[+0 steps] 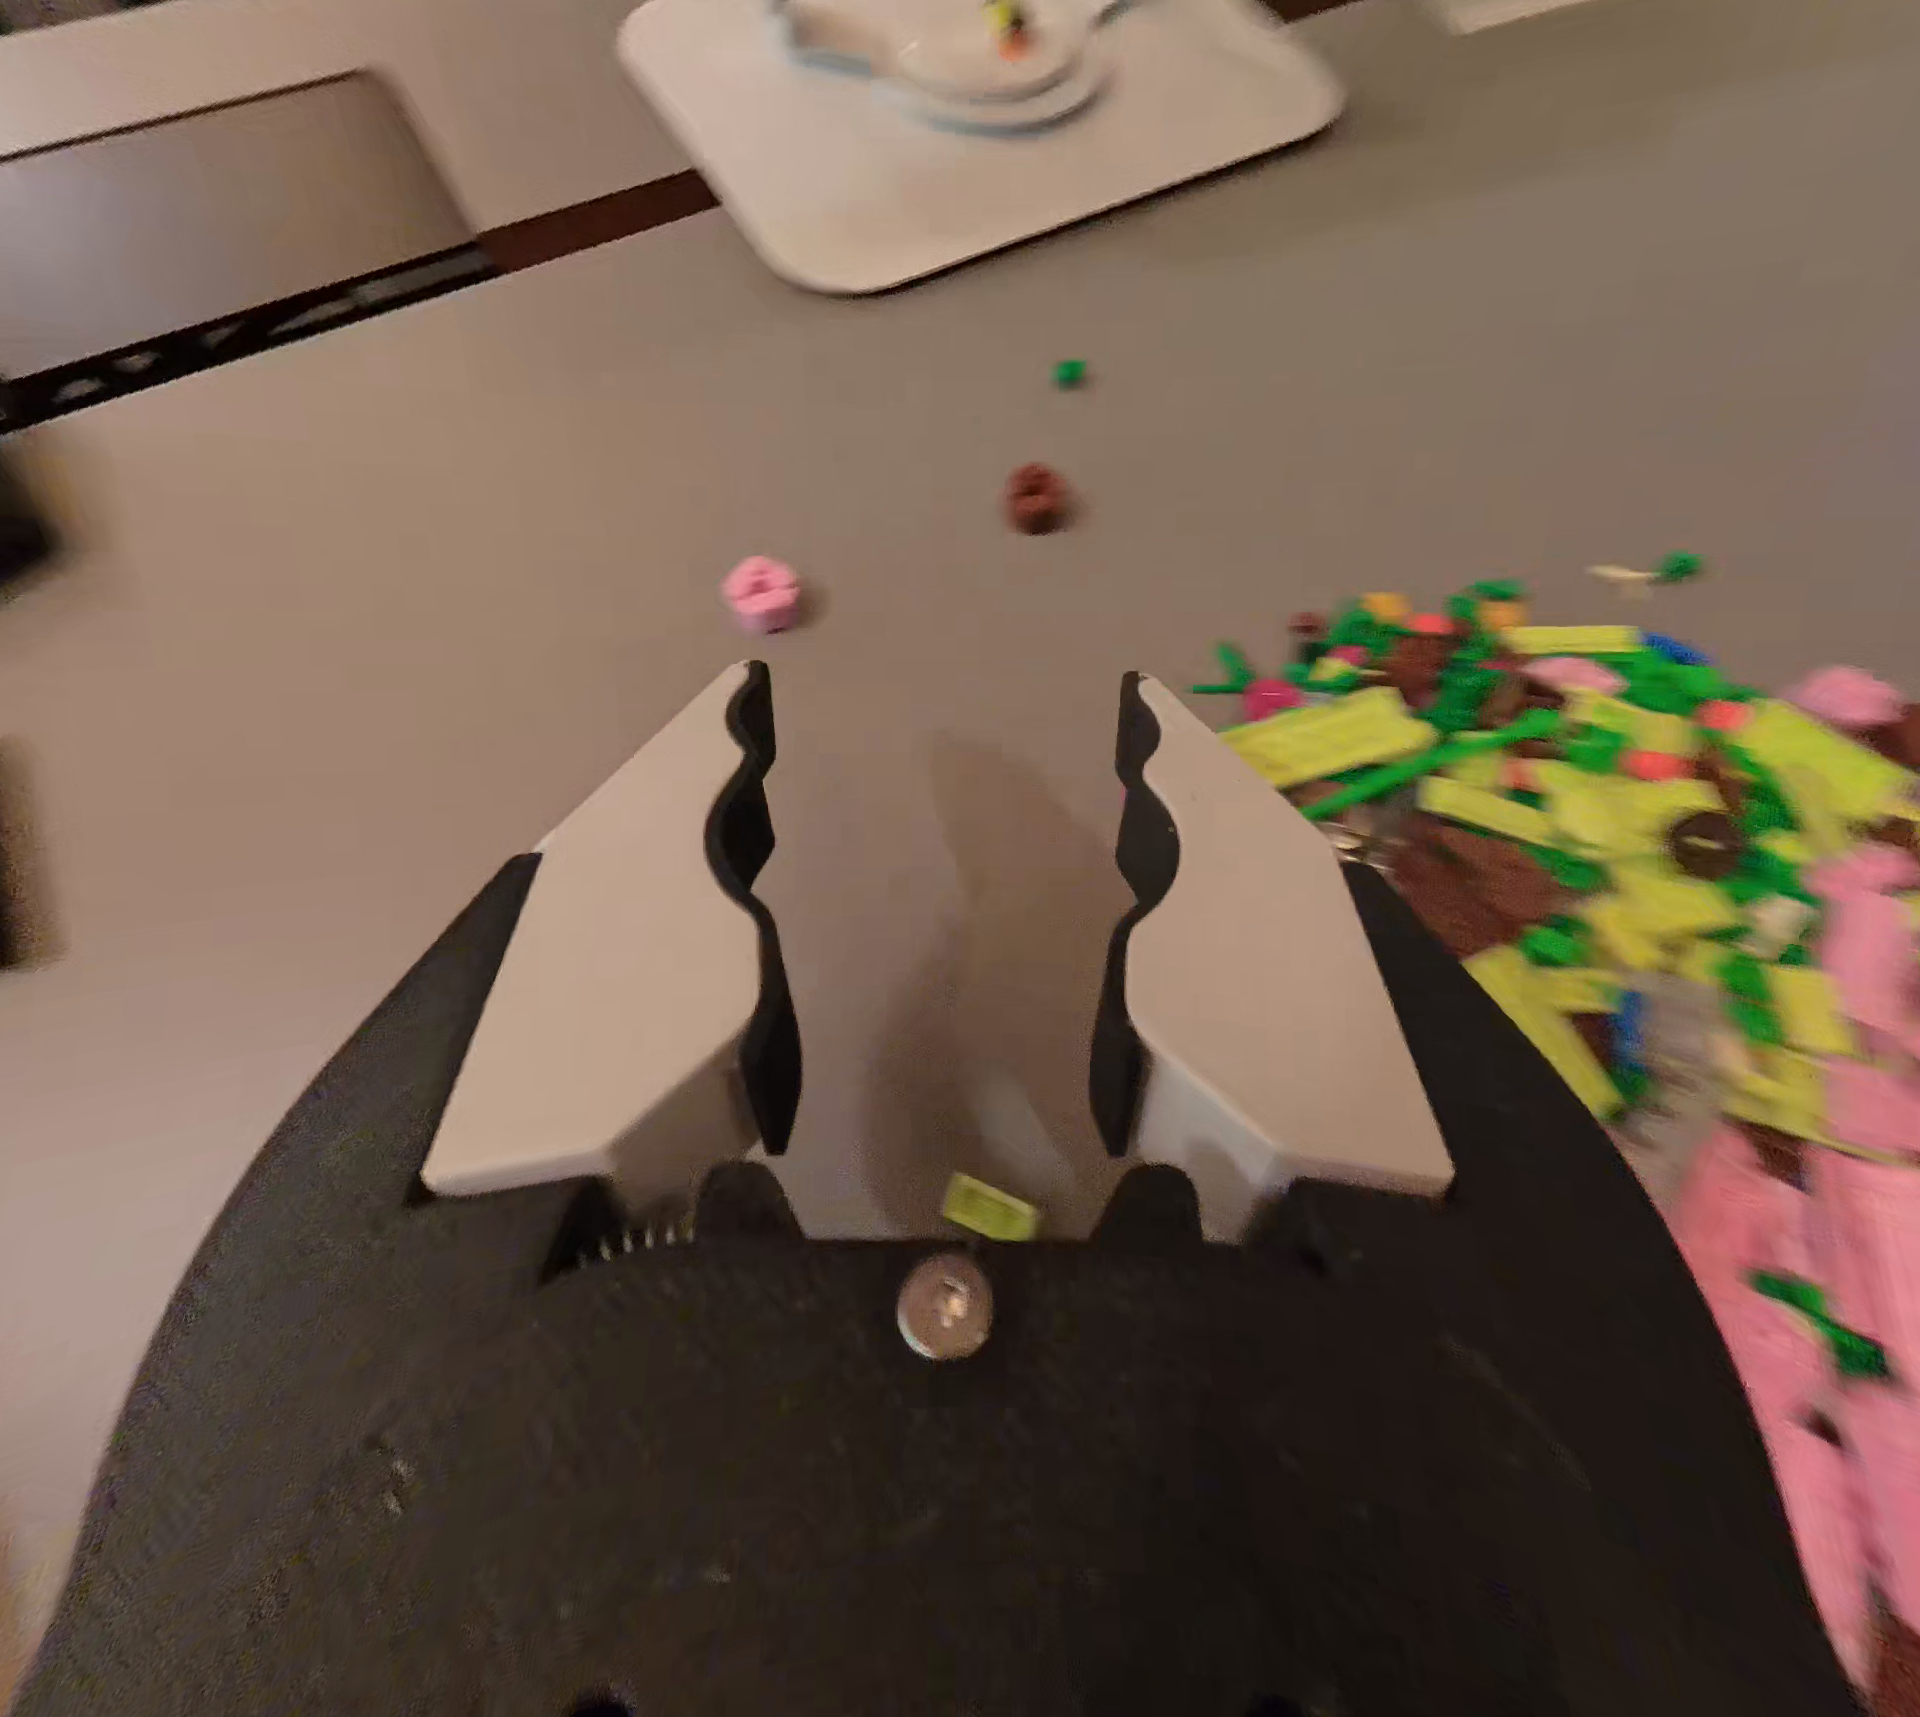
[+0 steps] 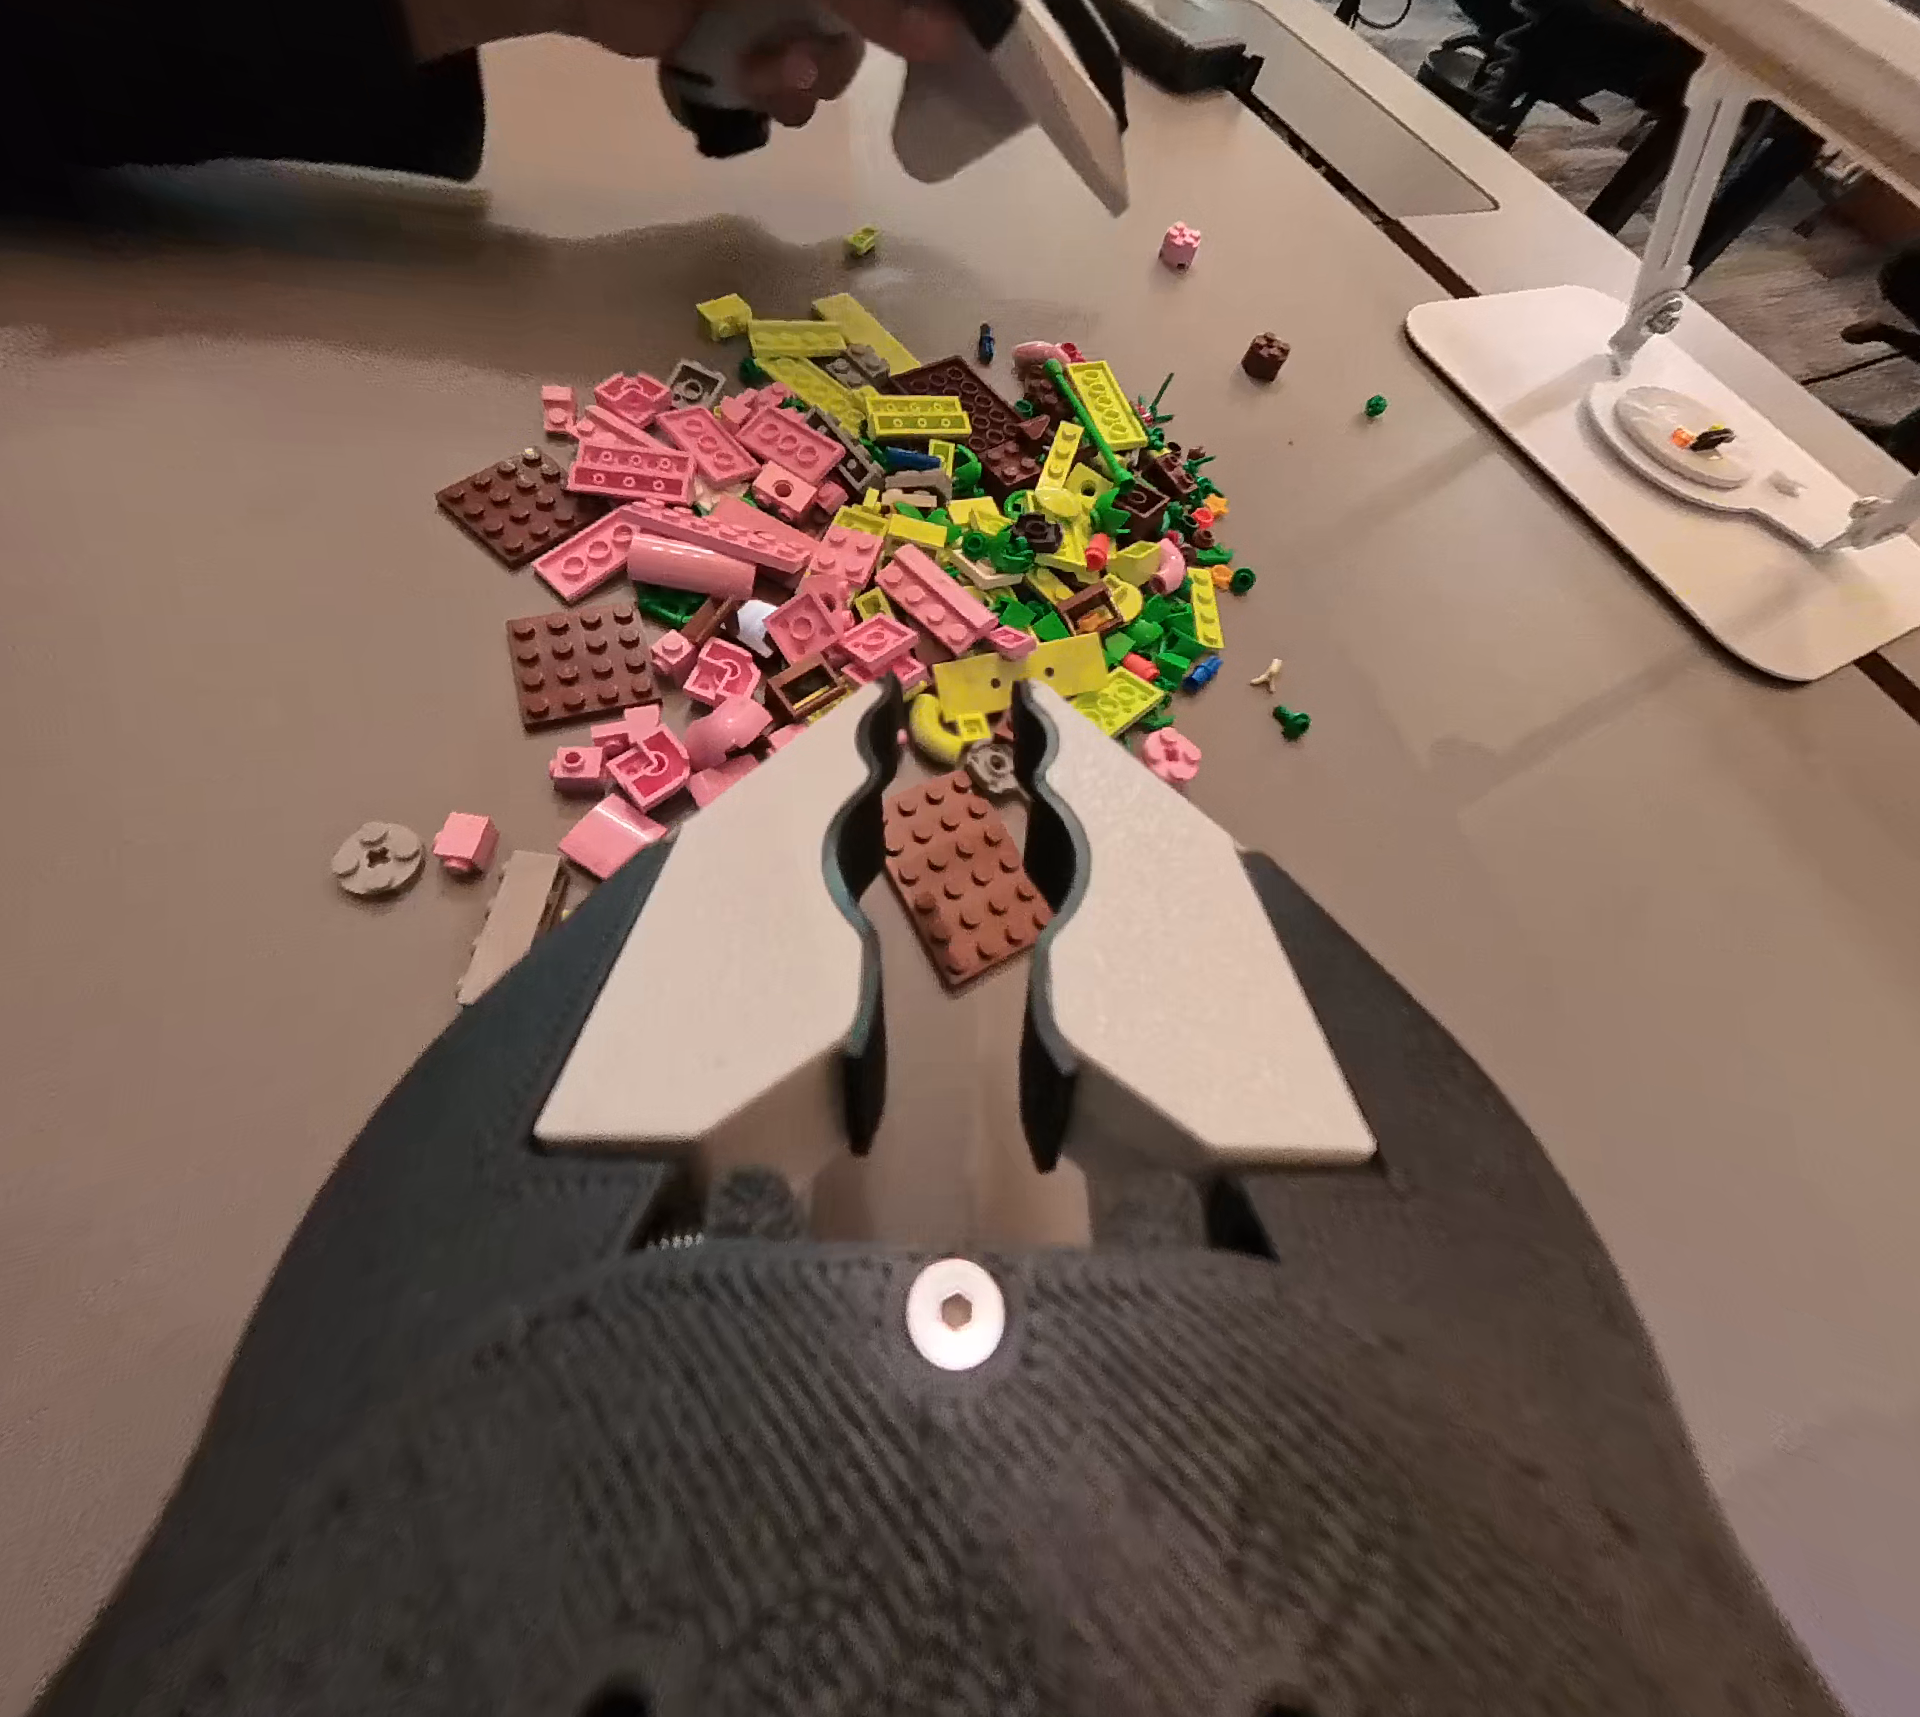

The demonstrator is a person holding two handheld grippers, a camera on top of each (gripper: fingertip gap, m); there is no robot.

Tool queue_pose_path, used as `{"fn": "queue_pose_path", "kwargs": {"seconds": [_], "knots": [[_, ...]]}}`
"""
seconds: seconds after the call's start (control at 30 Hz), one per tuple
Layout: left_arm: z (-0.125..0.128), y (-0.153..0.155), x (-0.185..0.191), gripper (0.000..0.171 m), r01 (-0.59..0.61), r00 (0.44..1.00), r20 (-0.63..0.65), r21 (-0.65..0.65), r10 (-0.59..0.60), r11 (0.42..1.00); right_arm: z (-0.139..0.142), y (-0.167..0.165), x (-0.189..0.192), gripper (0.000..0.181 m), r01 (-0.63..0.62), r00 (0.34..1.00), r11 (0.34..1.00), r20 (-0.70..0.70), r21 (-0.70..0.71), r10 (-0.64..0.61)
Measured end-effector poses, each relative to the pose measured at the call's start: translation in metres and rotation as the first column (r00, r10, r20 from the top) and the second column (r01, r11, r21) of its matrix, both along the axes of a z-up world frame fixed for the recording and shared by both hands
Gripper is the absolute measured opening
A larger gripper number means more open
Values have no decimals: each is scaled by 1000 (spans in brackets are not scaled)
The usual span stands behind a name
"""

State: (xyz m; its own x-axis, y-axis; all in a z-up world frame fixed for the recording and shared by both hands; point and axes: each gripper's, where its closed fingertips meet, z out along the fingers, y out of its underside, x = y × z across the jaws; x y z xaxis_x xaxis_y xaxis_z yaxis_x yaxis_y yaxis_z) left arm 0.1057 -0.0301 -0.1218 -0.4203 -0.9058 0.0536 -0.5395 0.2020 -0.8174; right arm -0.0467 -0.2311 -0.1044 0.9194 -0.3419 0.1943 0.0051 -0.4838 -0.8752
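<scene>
Two grippers hovering over table — left gripper spread wide, empty, nearing pink brick; right gripper gaping narrowly, gripping nothing, nosing into brick pile — slow, level approach seeming wisest.

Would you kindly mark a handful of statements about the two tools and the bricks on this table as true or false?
1. The left tool is open with nothing between its fingers. True.
2. The right tool grips a pink brick. False: it is open and holds nothing, its tips over the near edge of the brick pile.
3. A brown studded plate shows between the right tool's fingers. True.
4. The loose pink brick lies ahead of the left tool, apart from the pile. True.
5. The white lamp base stands in the middle of the pile. False: it stands beyond it, apart.
</scene>
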Motion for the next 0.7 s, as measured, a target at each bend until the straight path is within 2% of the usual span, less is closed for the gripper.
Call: {"fn": "queue_pose_path", "kwargs": {"seconds": [0.17, 0.23, 0.27, 0.33, 0.4, 0.47, 0.5, 0.57, 0.67, 0.7], "knots": [[-27, 20, 42, 65, -70, 996, -41, 130, 76, 989, -3, 0, -1, 18, -4, 1000, 1000, 6, -21, 4], [-35, 22, 54, 58, -73, 994, -65, 153, 84, 985, -3, 0, 0, 18, -2, 1000, 1000, 3, -20, 3], [-39, 22, 57, 47, -63, 993, -86, 166, 78, 984, -3, -1, 0, 18, -1, 1000, 1000, 3, -19, 1], [-40, 18, 57, 13, -31, 993, -109, 169, 50, 985, -3, -2, 1, 18, 4, 1000, 1000, 3, -20, -4], [-29, 6, 50, 13, 12, 997, -78, 148, -1, 989, -4, -3, 3, 18, 12, 1000, 1000, 1, -23, -12], [-17, -18, 28, 13, 141, 987, -93, 122, -130, 982, -6, -4, 4, 18, 19, 1000, 999, -1, -30, -19], [-11, -37, 13, 13, 244, 967, -100, 97, -235, 965, -7, -5, 5, 18, 21, 1000, 999, -1, -34, -21], [-4, -77, -29, 13, 475, 876, -126, 52, -466, 879, -8, -5, 6, 18, 25, 1000, 999, -1, -42, -25], [-6, -117, -75, 13, 668, 740, -148, 44, -656, 743, -11, -7, 7, 18, 31, 999, 998, -5, -56, -31], [-6, -129, -93, 13, 731, 674, -166, 14, -720, 682, -12, -7, 7, 18, 32, 999, 998, -4, -59, -33]]}}
